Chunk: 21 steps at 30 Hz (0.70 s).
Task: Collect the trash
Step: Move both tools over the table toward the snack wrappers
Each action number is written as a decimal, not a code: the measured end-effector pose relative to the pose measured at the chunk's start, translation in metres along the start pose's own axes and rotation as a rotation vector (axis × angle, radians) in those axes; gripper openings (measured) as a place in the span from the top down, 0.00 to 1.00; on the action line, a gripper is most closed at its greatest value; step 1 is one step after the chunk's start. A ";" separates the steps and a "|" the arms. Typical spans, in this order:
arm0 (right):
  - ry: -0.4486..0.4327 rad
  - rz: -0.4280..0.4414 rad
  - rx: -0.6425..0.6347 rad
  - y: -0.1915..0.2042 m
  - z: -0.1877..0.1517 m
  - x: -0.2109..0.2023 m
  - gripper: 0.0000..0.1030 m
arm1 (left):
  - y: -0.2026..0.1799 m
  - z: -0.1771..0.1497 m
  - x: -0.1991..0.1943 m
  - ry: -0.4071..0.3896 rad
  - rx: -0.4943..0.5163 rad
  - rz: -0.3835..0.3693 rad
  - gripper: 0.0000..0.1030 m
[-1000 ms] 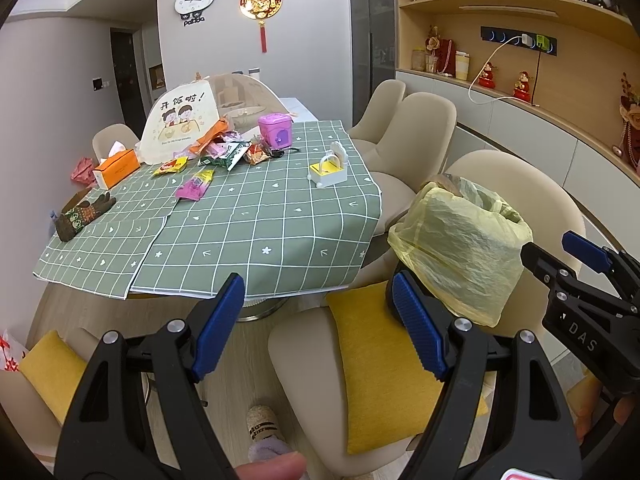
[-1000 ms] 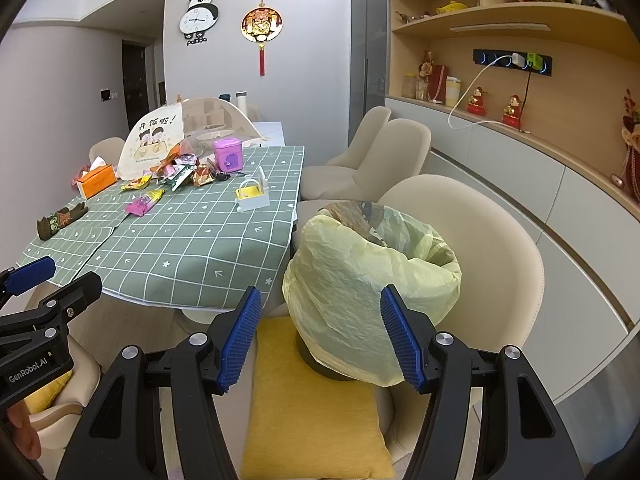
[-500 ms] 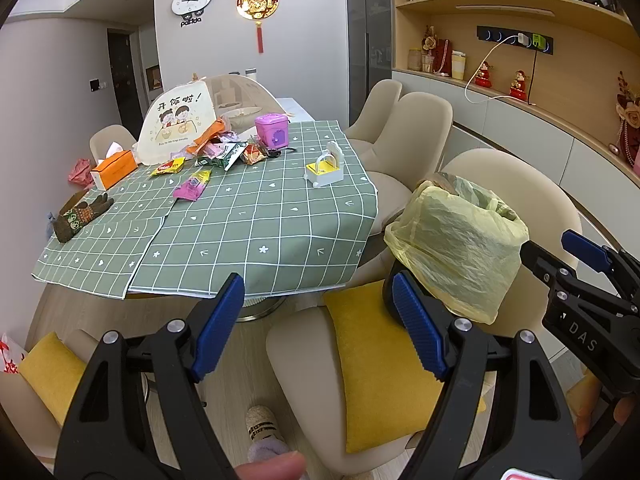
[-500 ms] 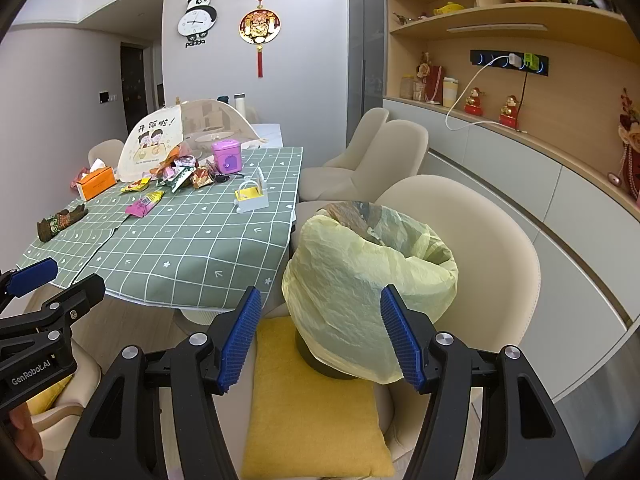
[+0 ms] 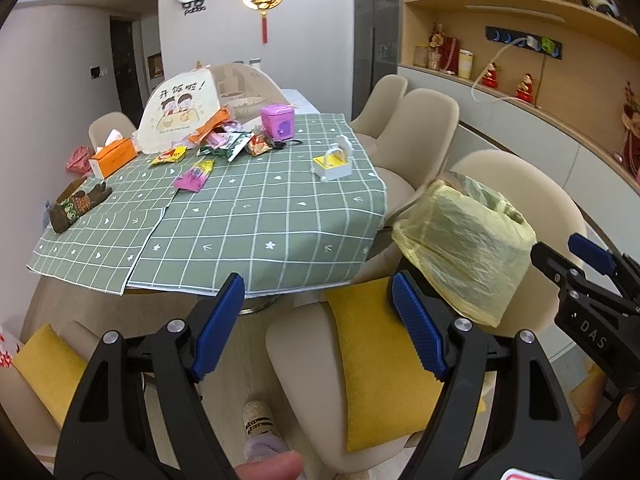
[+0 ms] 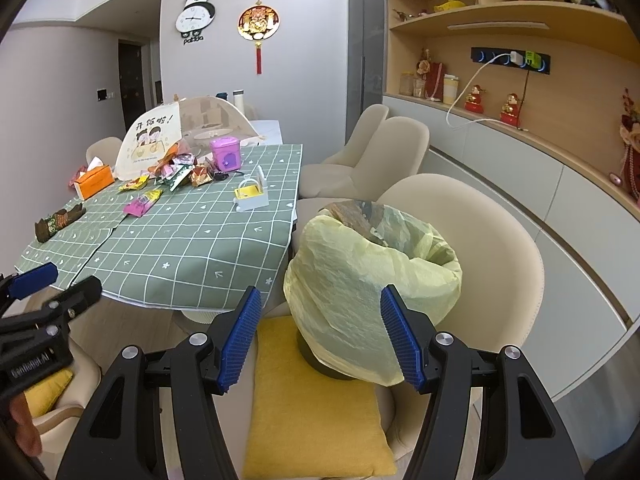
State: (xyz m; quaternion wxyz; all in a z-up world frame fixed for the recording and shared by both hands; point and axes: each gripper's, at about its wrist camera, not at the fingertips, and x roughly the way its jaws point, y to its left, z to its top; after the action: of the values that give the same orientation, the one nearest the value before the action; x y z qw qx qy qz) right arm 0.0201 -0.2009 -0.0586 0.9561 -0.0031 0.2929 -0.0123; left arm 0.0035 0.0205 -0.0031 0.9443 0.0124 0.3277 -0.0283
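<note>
Both empty: left gripper [image 5: 318,308] gaping, right gripper [image 6: 320,322] gaping, "DAS" showing. Wrappers [image 5: 224,144] lying upper left on tablecloth [image 5: 256,216]; yellow-lined bin [image 6: 372,276] sitting centre; "panda" clock [image 6: 195,16] hanging above.

The tablecloth [image 5: 248,216] is sage green with a white grid. The bin bag [image 6: 360,276] is pale yellow, the cushion [image 6: 312,412] mustard, the tissue box [image 5: 114,157] orange

- My left gripper [image 5: 318,316] has black plastic clamp arms, silver rivets and ribbed blue pads [image 5: 416,332].
- My right gripper [image 6: 320,336] matches; seen from the left camera, its side reads "DAS".
- I see a patterned sock [image 5: 262,430] below.
</note>
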 end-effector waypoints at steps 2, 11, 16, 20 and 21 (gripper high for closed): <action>0.001 0.009 -0.003 0.005 0.008 0.010 0.43 | 0.015 0.007 0.005 -0.009 -0.017 0.014 0.29; 0.021 0.049 -0.060 0.066 0.055 0.076 0.43 | 0.127 0.053 0.072 -0.014 -0.077 0.062 0.29; 0.040 0.032 -0.090 0.115 0.087 0.128 0.43 | 0.205 0.090 0.143 0.002 -0.083 0.024 0.22; 0.043 0.031 -0.104 0.157 0.115 0.170 0.43 | 0.269 0.121 0.211 0.054 -0.080 0.004 0.22; 0.045 0.023 -0.117 0.169 0.121 0.180 0.43 | 0.291 0.132 0.236 0.073 -0.077 0.005 0.22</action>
State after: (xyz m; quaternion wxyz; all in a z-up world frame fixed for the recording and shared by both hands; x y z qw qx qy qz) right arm 0.2412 -0.0367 -0.0613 0.9475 -0.0555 0.3146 0.0160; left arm 0.2875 0.2947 -0.0445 0.9315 -0.0220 0.3629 -0.0129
